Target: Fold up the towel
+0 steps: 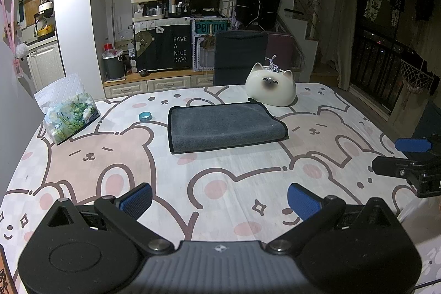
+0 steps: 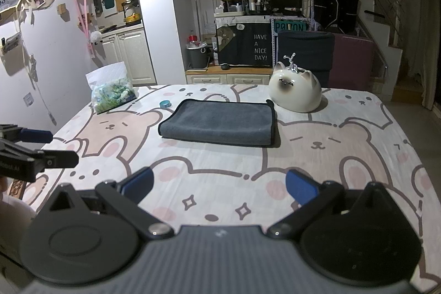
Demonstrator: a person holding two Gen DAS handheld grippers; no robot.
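Note:
A grey towel [image 1: 224, 126] with dark trim lies folded in a flat rectangle near the middle of the table; it also shows in the right wrist view [image 2: 220, 123]. My left gripper [image 1: 219, 199] is open and empty, hovering over the near part of the table, well short of the towel. My right gripper [image 2: 219, 185] is open and empty, also well short of the towel. Each gripper appears at the edge of the other's view: the right one [image 1: 413, 153] at the right, the left one [image 2: 35, 148] at the left.
A white cat-shaped ceramic piece [image 1: 271, 87] stands just behind the towel's far right corner. A small teal ring [image 1: 145, 116] lies left of the towel. A tissue pack [image 1: 70, 117] sits at the far left. The table wears a bear-print cloth [image 1: 110, 156]. Chairs [image 1: 239, 54] stand behind the table.

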